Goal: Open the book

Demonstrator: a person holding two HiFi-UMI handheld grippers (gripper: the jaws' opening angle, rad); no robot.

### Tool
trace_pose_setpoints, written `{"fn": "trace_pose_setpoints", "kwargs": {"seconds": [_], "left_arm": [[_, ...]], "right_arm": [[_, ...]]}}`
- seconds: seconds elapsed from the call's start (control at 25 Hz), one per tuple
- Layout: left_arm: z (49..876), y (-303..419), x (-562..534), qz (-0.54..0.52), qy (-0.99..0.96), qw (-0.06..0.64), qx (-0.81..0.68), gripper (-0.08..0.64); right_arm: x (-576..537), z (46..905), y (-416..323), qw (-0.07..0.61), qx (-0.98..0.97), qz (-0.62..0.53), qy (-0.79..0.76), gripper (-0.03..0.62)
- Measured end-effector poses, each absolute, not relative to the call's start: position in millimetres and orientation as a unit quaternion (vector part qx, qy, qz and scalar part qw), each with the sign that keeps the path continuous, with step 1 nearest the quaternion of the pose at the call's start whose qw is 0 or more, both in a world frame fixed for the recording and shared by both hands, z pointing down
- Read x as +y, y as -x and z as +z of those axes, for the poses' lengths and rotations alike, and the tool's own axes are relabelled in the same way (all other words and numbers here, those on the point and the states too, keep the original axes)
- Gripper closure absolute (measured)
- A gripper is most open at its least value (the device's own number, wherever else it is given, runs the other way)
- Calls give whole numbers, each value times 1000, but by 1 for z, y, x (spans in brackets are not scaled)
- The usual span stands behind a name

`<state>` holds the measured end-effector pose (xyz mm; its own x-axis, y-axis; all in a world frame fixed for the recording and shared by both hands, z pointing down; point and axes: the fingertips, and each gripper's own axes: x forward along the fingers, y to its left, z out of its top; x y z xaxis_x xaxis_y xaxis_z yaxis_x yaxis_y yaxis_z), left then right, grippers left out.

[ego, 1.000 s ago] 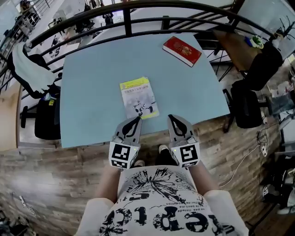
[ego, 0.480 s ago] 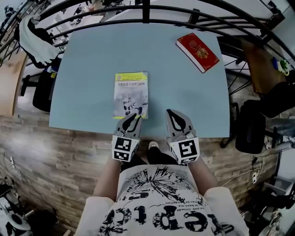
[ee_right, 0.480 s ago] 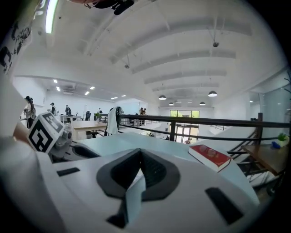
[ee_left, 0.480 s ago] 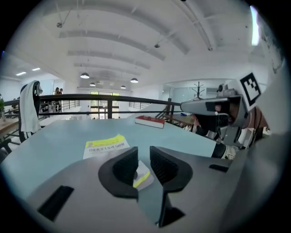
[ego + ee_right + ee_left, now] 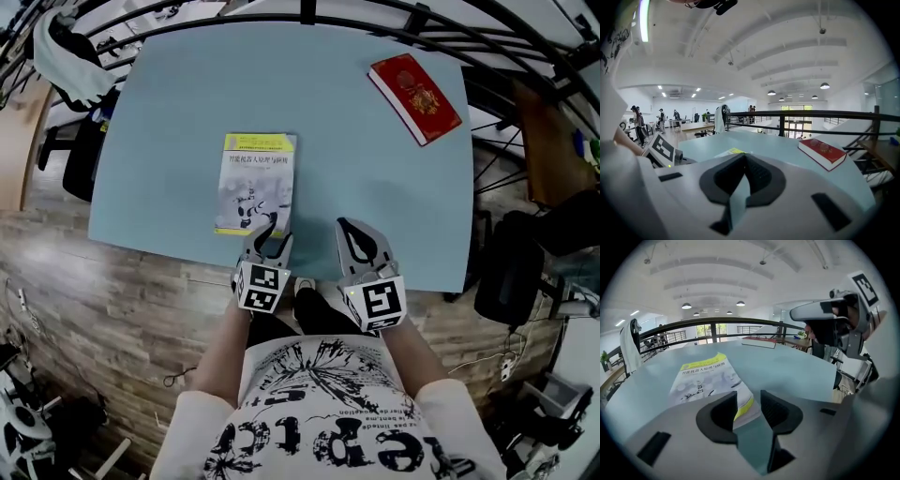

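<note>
A thin book (image 5: 255,181) with a yellow and white cover lies shut on the light blue table (image 5: 356,150), near its front edge. My left gripper (image 5: 266,229) hovers at the book's near right corner. Its jaws have just been opening and now stand open. In the left gripper view that corner of the book (image 5: 710,379) shows in the gap of the left gripper (image 5: 749,397), with no pad pressing on it. My right gripper (image 5: 346,228) is shut over the table's front edge, right of the book, and holds nothing; its tips meet in the right gripper view (image 5: 744,157).
A thick red book (image 5: 415,97) lies at the table's far right corner. A black railing (image 5: 394,28) curves behind the table. A chair with a white jacket (image 5: 66,56) stands at the left, and a black chair (image 5: 511,272) at the right. Wooden floor lies below me.
Both grippers have come down and forward toward the table. The left one, shut before, has opened at the yellow book's near corner. The right one stays shut.
</note>
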<state>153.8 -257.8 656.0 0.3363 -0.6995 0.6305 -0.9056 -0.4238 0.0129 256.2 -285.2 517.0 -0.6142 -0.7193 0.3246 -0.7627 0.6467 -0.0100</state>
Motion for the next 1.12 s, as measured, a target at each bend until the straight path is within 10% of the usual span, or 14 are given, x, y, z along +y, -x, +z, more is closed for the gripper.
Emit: {"fn": "trace_pose_setpoints", "kwargs": {"seconds": [0.28,1.12], "left_arm": [[656,-146,-263,260,-773,222,-534,529],[531,-49,-252,146,-816,144,-541,538]], "right_arm": [[-286,521,-260,141,-897,87,-410,581],[-269,478,-183,135,-885,61,-442,581]]}}
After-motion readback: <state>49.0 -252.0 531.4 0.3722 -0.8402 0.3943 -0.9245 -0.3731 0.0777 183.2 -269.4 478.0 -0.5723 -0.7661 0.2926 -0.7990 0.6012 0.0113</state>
